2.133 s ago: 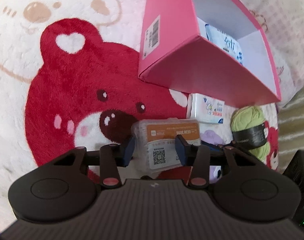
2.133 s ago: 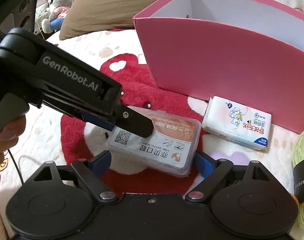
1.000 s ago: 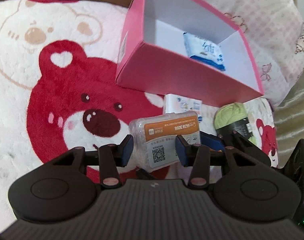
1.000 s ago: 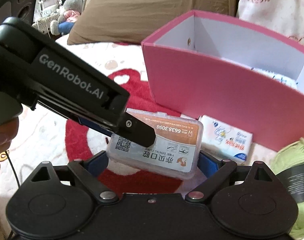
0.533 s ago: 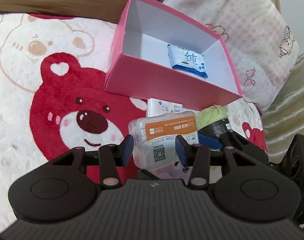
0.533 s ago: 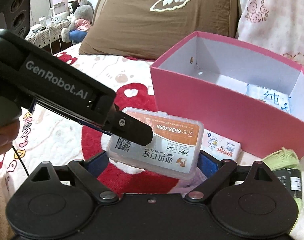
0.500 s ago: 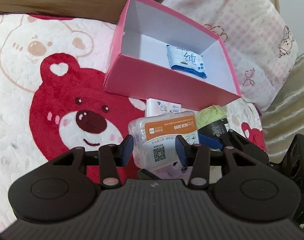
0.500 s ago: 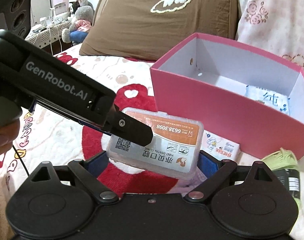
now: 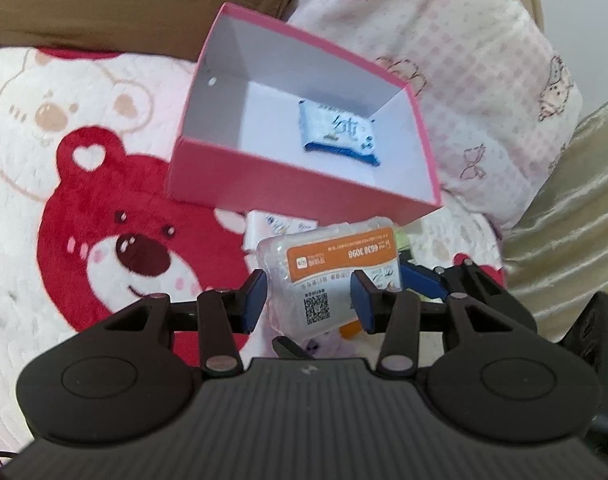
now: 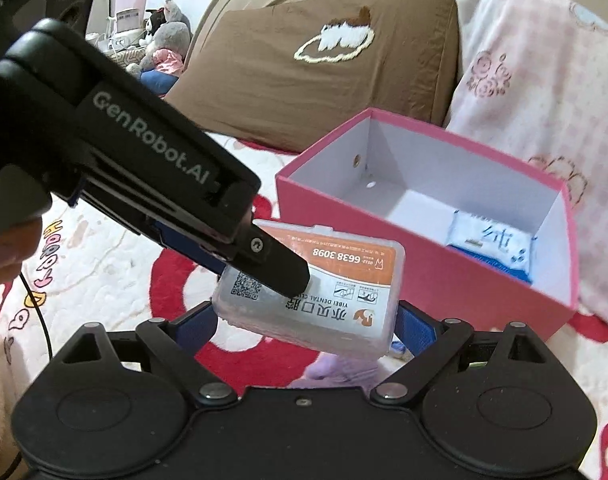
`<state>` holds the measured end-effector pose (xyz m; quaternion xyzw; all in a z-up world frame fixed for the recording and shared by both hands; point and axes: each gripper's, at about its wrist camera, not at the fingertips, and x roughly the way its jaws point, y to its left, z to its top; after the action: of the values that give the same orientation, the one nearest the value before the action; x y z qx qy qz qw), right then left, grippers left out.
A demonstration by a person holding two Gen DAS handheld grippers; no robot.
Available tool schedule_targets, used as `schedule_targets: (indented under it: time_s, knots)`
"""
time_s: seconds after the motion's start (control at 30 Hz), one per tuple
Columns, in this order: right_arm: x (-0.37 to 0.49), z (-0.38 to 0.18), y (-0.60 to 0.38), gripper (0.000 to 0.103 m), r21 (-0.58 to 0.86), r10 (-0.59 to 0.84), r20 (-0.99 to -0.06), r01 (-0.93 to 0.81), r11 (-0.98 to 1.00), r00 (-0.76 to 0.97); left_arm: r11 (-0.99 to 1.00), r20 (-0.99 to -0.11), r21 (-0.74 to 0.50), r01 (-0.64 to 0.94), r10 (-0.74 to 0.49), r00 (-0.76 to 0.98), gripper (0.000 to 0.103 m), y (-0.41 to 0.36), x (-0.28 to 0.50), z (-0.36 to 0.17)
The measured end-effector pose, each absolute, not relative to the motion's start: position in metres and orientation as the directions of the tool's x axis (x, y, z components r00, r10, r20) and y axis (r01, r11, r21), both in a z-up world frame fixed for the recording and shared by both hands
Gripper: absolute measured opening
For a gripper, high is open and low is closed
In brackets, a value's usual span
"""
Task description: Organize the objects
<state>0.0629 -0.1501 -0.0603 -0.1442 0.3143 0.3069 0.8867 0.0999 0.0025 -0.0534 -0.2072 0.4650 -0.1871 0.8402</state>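
Over the bed, left of the pink box (image 9: 263,184), you have both claws, left claw (image 9: 306,300) and right claw (image 10: 306,320), grasping the clear case (image 10: 316,284) aloft. One tissue pack (image 9: 338,136) is boxed; another pack (image 9: 259,228) waits outside.

A brown pillow (image 10: 312,72) and a pink pillow (image 9: 456,80) are lying at the far edge of the bear blanket (image 9: 83,208). Plush toys (image 10: 163,40) are sitting beyond the bed's far left corner.
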Motion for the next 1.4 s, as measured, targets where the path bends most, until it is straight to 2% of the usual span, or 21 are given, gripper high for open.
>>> schedule_targets:
  time_s: [0.1, 0.27, 0.6, 0.7, 0.77, 1.13, 1.2, 1.27, 1.4]
  knots:
    - [0.064, -0.051, -0.157, 0.096, -0.078, 0.441, -0.631, -0.618, 0.782, 0.638, 0.840, -0.684, -0.530, 0.115, -0.504, 0.527, 0.043, -0.001, 0.107, -0.043]
    - [0.077, -0.034, -0.164, 0.095, -0.071, 0.453, -0.598, -0.607, 0.792, 0.661, 0.875, -0.685, -0.461, 0.146, -0.456, 0.568, 0.043, -0.016, 0.115, -0.022]
    - [0.121, 0.004, -0.173, 0.093, -0.045, 0.472, -0.590, -0.610, 0.791, 0.655, 0.902, -0.694, -0.400, 0.163, -0.414, 0.589, 0.045, -0.033, 0.154, 0.020]
    - [0.141, 0.013, -0.177, 0.091, -0.020, 0.486, -0.596, -0.617, 0.786, 0.639, 0.912, -0.695, -0.380, 0.155, -0.392, 0.602, 0.045, -0.036, 0.169, 0.028]
    - [0.155, 0.018, -0.178, 0.083, -0.012, 0.491, -0.603, -0.623, 0.782, 0.628, 0.919, -0.696, -0.363, 0.151, -0.376, 0.612, 0.044, -0.038, 0.180, 0.031]
    - [0.235, 0.016, -0.182, 0.073, 0.057, 0.484, -0.669, -0.611, 0.790, 0.564, 0.926, -0.711, -0.358, 0.120, -0.353, 0.608, 0.045, -0.047, 0.250, 0.013]
    - [0.250, 0.013, -0.180, 0.070, 0.066, 0.480, -0.687, -0.610, 0.790, 0.546, 0.939, -0.729, -0.323, 0.114, -0.324, 0.603, 0.045, -0.050, 0.265, 0.006]
    - [0.269, 0.006, -0.178, 0.061, 0.087, 0.477, -0.715, -0.612, 0.786, 0.511, 0.947, -0.754, -0.306, 0.100, -0.305, 0.582, 0.044, -0.052, 0.281, -0.003]
    - [0.303, -0.012, -0.173, 0.060, 0.120, 0.463, -0.760, -0.601, 0.790, 0.456, 0.945, -0.774, -0.317, 0.075, -0.304, 0.555, 0.045, -0.051, 0.307, -0.026]
